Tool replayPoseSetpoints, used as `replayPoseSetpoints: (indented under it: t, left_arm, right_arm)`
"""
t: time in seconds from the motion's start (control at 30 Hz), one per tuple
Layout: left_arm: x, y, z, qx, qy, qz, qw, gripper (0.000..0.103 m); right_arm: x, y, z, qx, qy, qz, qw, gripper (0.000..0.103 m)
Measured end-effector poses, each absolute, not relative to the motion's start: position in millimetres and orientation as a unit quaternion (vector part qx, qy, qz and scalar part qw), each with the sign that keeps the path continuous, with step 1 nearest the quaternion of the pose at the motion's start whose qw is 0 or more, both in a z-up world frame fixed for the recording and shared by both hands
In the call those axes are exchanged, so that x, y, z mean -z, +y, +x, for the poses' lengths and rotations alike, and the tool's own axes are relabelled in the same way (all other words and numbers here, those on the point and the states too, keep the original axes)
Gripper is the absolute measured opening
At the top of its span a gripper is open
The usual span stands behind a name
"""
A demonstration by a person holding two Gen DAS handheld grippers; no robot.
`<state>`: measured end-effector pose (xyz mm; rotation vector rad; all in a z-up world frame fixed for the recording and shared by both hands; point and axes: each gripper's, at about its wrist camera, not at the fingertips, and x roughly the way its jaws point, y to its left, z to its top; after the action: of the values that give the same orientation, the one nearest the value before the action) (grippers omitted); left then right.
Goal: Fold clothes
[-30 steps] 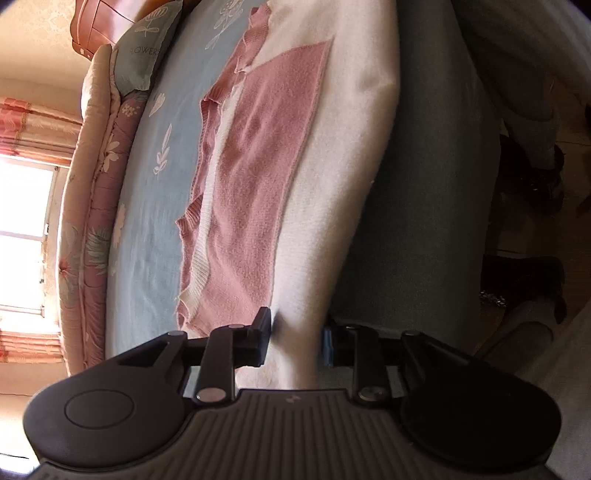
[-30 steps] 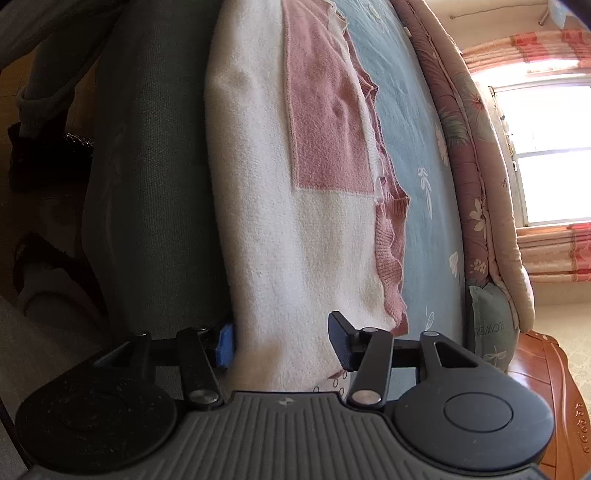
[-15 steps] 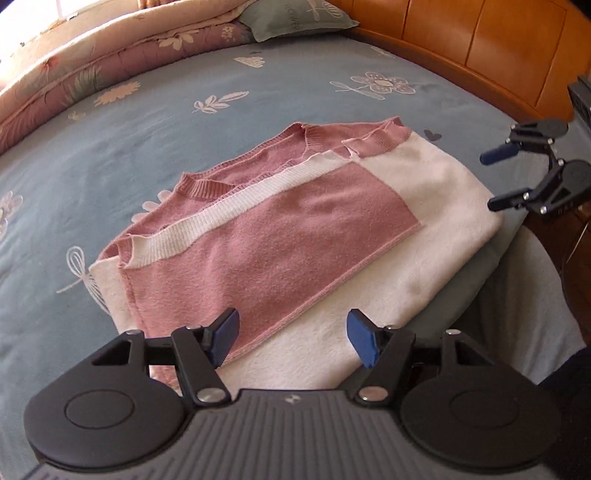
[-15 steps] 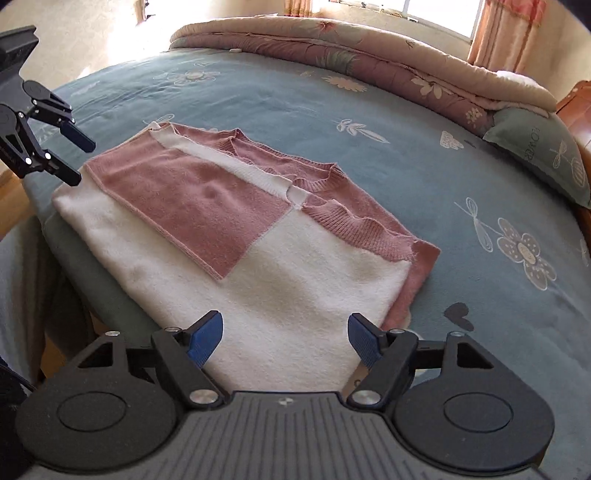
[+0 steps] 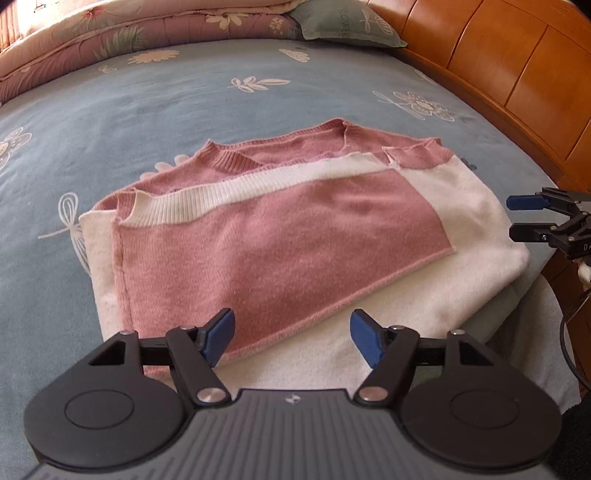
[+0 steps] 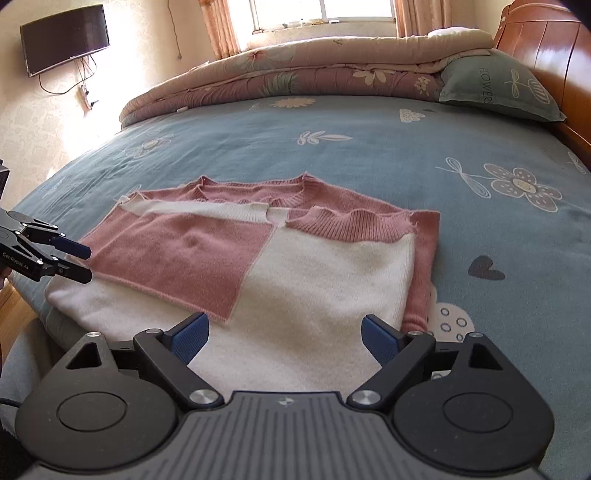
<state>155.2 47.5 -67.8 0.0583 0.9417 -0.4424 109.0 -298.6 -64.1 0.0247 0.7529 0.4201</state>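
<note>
My left fingers [image 5: 291,338]: spread, blue pads apart, nothing between them; they have just been opening. They hang over the near edge of the sweater [image 5: 280,236], not touching it.

My right fingers [image 6: 284,341]: spread wider, nothing between them; also just been opening. They hang over the white near edge of the same sweater [image 6: 295,295].

Sweater: one, pink and white, folded, lying flat at the near edge of the bed [image 5: 110,110]. Long axis runs side to side across both views. Ribbed collar and hems face the far side of the bed; the folded white edge faces me. A pink panel lies on top, toward my left.

Change from a second ago: both views then showed the sweater on its side, each pair of fingers narrower and set at its near edge. Now both views are upright, and the sweater lies where it did.

Each pair of fingers shows in the other's view: the right at the sweater's right end [image 5: 535,218], the left at its left end [image 6: 70,258].

Further out, counted:
- quilt, rolled along the far side: one [image 6: 295,70]
- green pillow: one [image 6: 498,88]
- wooden headboard: one [image 5: 498,74]
- wall television: one [image 6: 62,37]
- window with curtains: one [image 6: 321,11]
</note>
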Motion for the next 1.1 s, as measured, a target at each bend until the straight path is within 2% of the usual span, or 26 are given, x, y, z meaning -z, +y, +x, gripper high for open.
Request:
replayPoseSetpoints:
  t: [0.33, 0.4, 0.5, 0.7, 0.87, 1.1]
  left_arm:
    - [94, 63, 203, 0.149, 0.451, -0.025, 0.88, 0.071]
    - [87, 60, 201, 0.145, 0.457, -0.02, 0.877, 0.071]
    - [76, 52, 188, 0.162, 0.46, -0.014, 0.873, 0.071]
    - [82, 31, 153, 0.209, 0.493, -0.042, 0.843, 0.074]
    - [95, 24, 136, 0.21, 0.496, -0.04, 0.842, 0.076]
    - [72, 26, 135, 0.203, 0.481, -0.079, 0.849, 0.076]
  right_arm:
    - [98, -304, 154, -0.158, 0.377, 0.042, 0.912, 0.093]
    - [87, -302, 148, -0.161, 0.373, 0.047, 0.912, 0.093]
    - [71, -302, 133, -0.205, 0.373, 0.078, 0.901, 0.099]
    - [79, -289, 99, -0.277, 0.425, 0.137, 0.851, 0.102]
    - [101, -279, 81, -0.255, 0.444, 0.127, 0.85, 0.103]
    - [82, -250, 85, -0.279, 0.407, 0.096, 0.865, 0.103]
